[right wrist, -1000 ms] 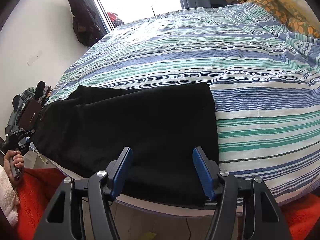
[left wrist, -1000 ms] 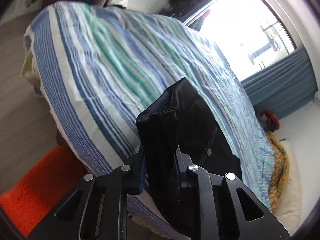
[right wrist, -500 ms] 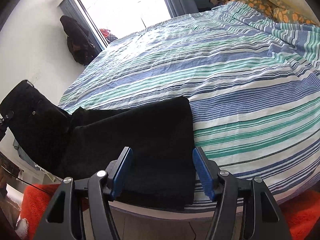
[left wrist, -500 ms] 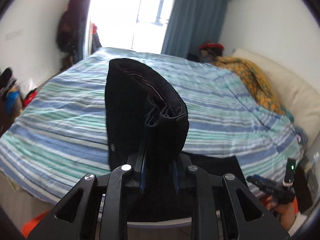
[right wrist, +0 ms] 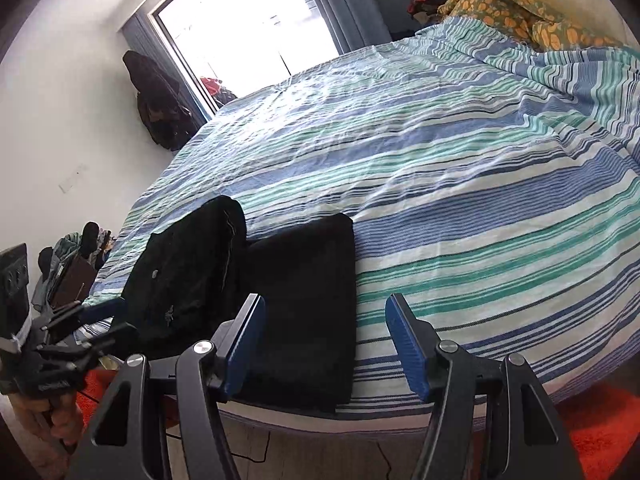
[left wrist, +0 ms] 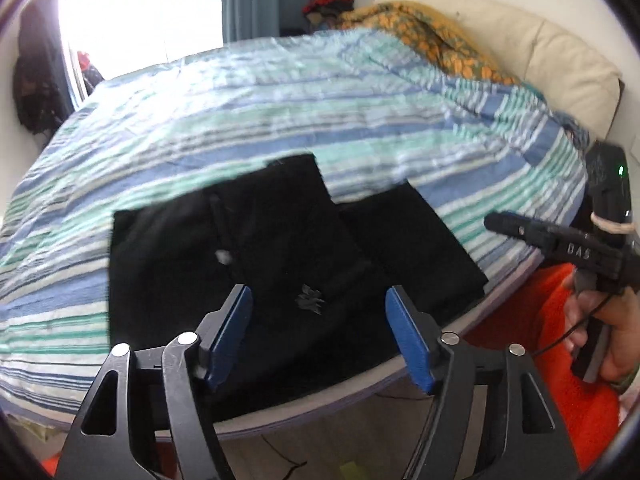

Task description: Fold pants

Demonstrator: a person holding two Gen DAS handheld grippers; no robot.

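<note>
Bedroom with one bed [left wrist: 360, 120] under a blue, green and white striped cover, one bright window [right wrist: 248, 24] beyond, orange rug [right wrist: 600, 432] on the floor below. One pair of black pants [left wrist: 280, 248], folded, lying at the near edge of the bed. Left gripper [left wrist: 318, 332]: jaws opening, hanging just above the pants, pads clear of the cloth. Right gripper [right wrist: 324, 344]: jaws apart, empty, pants' edge ahead of the left finger.

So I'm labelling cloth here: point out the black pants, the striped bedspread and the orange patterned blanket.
black pants [left wrist: 288, 240], left wrist view, folded-over top layer
striped bedspread [right wrist: 460, 184], right wrist view, bare middle
orange patterned blanket [right wrist: 516, 12], right wrist view, bunched top
</note>
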